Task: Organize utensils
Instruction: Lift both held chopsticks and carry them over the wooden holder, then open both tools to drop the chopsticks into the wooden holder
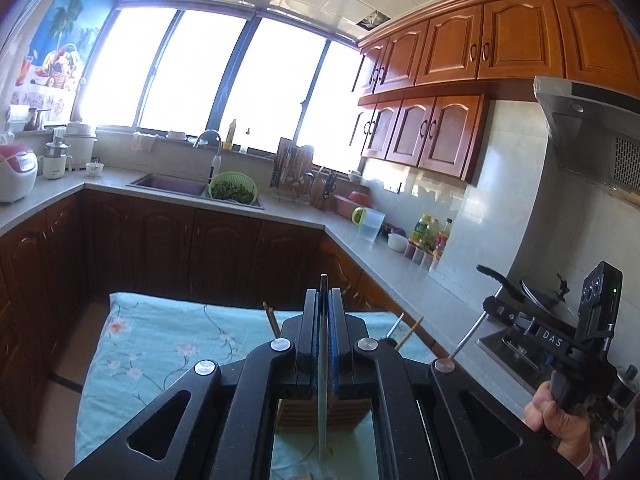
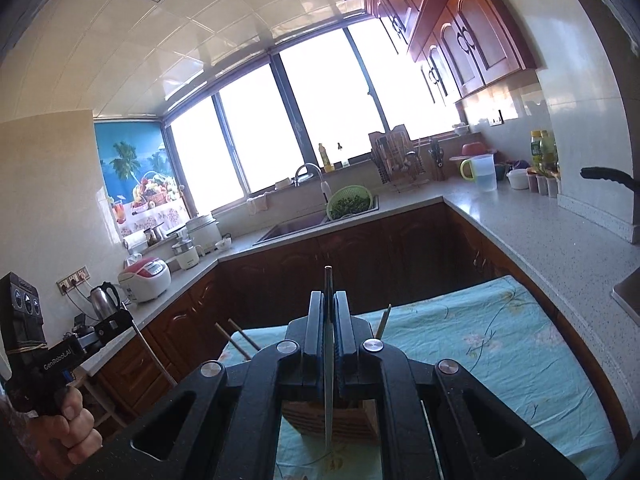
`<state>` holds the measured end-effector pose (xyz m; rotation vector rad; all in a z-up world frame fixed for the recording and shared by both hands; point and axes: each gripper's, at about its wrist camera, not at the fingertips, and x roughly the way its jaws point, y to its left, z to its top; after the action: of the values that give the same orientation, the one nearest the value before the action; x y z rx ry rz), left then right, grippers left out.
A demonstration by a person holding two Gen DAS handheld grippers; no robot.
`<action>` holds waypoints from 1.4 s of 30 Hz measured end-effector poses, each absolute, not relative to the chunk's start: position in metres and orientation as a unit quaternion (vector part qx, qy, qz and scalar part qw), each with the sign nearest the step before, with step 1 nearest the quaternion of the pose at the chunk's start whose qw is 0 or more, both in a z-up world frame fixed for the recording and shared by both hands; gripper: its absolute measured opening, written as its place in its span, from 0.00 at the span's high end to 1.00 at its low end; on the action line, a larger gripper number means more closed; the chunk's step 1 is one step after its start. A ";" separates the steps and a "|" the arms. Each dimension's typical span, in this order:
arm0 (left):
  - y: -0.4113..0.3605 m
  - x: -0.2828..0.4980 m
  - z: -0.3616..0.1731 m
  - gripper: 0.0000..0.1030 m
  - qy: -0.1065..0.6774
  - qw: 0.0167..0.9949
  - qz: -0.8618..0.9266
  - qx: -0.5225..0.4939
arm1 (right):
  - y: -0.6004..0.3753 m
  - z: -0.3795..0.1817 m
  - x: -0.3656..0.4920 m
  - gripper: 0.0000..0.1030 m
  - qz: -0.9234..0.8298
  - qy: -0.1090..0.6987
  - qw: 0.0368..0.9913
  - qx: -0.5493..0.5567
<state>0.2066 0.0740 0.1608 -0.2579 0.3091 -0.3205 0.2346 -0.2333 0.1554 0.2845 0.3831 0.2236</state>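
Two tongs (image 1: pixel 323 320) (image 2: pixel 328 320) clamping utensils (image 1: pixel 322 380) (image 2: pixel 329 380), "DAS", "GenRobot.AI" lettering

Two readable labels here, and both sit on the handheld rigs themselves. In the left wrist view, the right gripper (image 1: pixel 494 280) comes in from the right edge, and white capitals on its black body spell "DAS". Over in the right wrist view, the left gripper (image 2: pixel 116 322) sits at the left edge, and white lettering along its black body reads "GenRobot.AI". The small white appliance (image 1: pixel 55 160) on the far tabletop carries a dark wordmark, too small to make out. The bottles (image 2: pixel 543 148) by the wall show labels, but the print is unreadable.
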 end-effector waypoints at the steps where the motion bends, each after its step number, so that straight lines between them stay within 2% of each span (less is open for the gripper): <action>1: 0.072 0.212 0.164 0.98 0.145 0.969 -0.156 -0.128 | -0.234 0.159 0.240 0.96 0.109 0.184 0.967 0.141; 7: 0.057 0.242 0.162 0.98 0.110 0.977 -0.133 -0.125 | -0.235 0.165 0.270 0.96 0.090 0.163 0.972 0.142; 14: 0.029 0.271 0.123 0.98 0.098 0.983 -0.100 -0.117 | -0.230 0.141 0.289 0.96 0.076 0.165 0.974 0.133; 26: -0.003 0.299 0.049 0.98 0.167 0.973 -0.092 -0.130 | -0.225 0.082 0.296 0.96 0.078 0.218 0.963 0.139; 42: 0.019 0.308 0.060 0.98 0.206 0.965 -0.103 -0.123 | -0.212 0.065 0.302 0.95 0.087 0.259 0.954 0.125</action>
<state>0.3080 0.0193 0.0603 -0.2493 0.4170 -0.2088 0.3024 -0.2116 0.0647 0.2540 0.5266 0.1763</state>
